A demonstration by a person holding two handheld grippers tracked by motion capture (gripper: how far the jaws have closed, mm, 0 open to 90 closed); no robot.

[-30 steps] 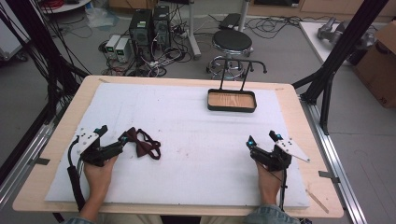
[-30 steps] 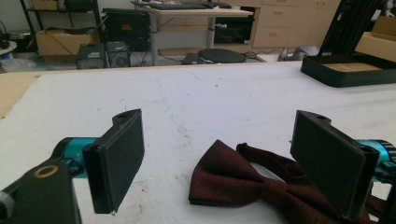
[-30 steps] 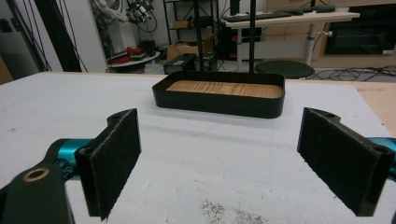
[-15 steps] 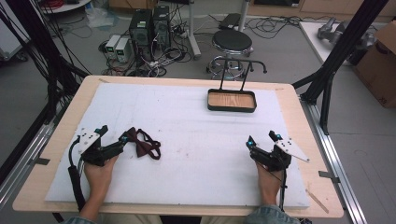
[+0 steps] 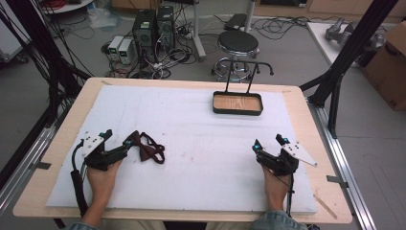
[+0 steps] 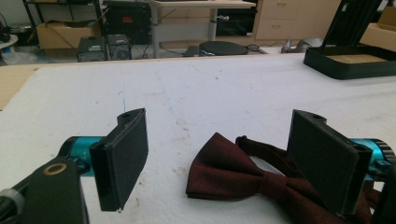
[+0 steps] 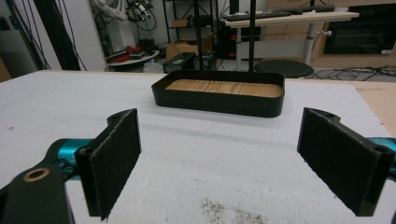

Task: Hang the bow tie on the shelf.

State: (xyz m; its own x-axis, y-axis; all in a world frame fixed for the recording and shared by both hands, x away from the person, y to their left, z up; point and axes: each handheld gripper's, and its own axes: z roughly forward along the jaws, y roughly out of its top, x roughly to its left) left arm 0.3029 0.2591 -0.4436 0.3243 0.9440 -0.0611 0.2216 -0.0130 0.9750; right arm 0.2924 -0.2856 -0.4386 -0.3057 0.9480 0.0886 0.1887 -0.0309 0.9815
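Dark red bow tie (image 6: 261, 179) lies on the tabletop (image 5: 201, 134), near left, between the spread jaws of the left gripper (image 6: 219, 163). Better to pinch its middle knot. The right gripper (image 7: 238, 163) is spread, empty.

A white foam mat (image 5: 201, 124) covers most of the wooden table (image 5: 86, 96) in the middle of the frame. A black tray (image 5: 238, 104) with a wooden floor and an upright black handle sits on the mat at upper centre-right. Behind the table a round black stool (image 5: 238, 43) stands on the floor, computer towers (image 5: 154, 25) and tangled cables to its left. A cardboard box (image 5: 390, 62) sits at the right edge.
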